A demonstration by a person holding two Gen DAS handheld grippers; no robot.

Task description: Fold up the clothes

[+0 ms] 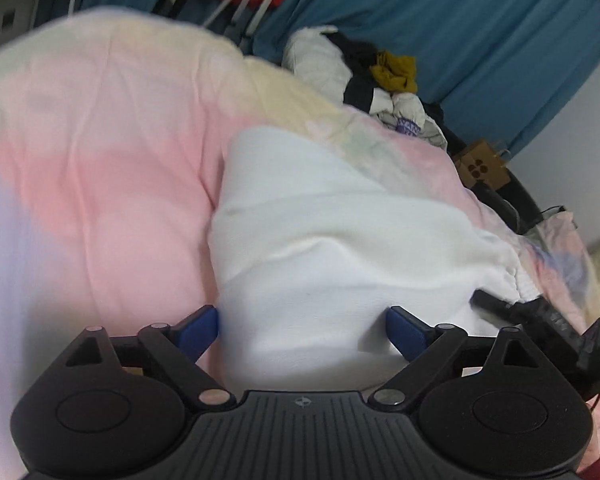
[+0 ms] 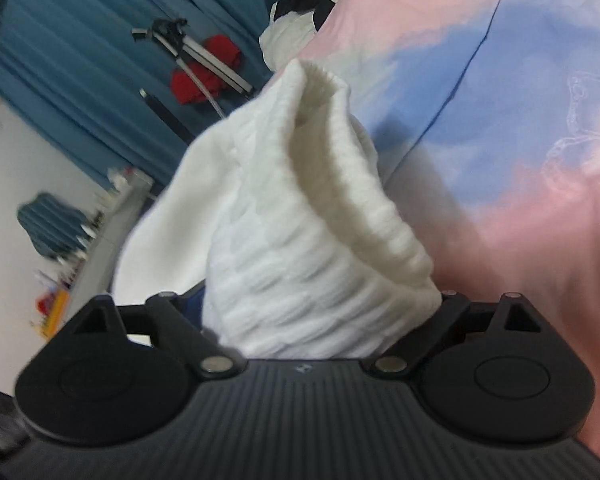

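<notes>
**White knit mid-fold on the bed**

The white knit garment (image 1: 340, 248) lies on the pink-and-blue bedspread (image 1: 100, 160). Left tongs (image 1: 302, 330) sit spread wide apart, one blue pad on either side of the cloth. Right tongs (image 2: 320, 320) have a bunched ribbed fold of it rising from between them — the fingertips are buried under fabric, so I can't tell how tightly they're pinching. There's a blurry pile of clothes (image 1: 364, 72) at the far end of the bed, with a teal curtain (image 1: 480, 40) behind.
</notes>
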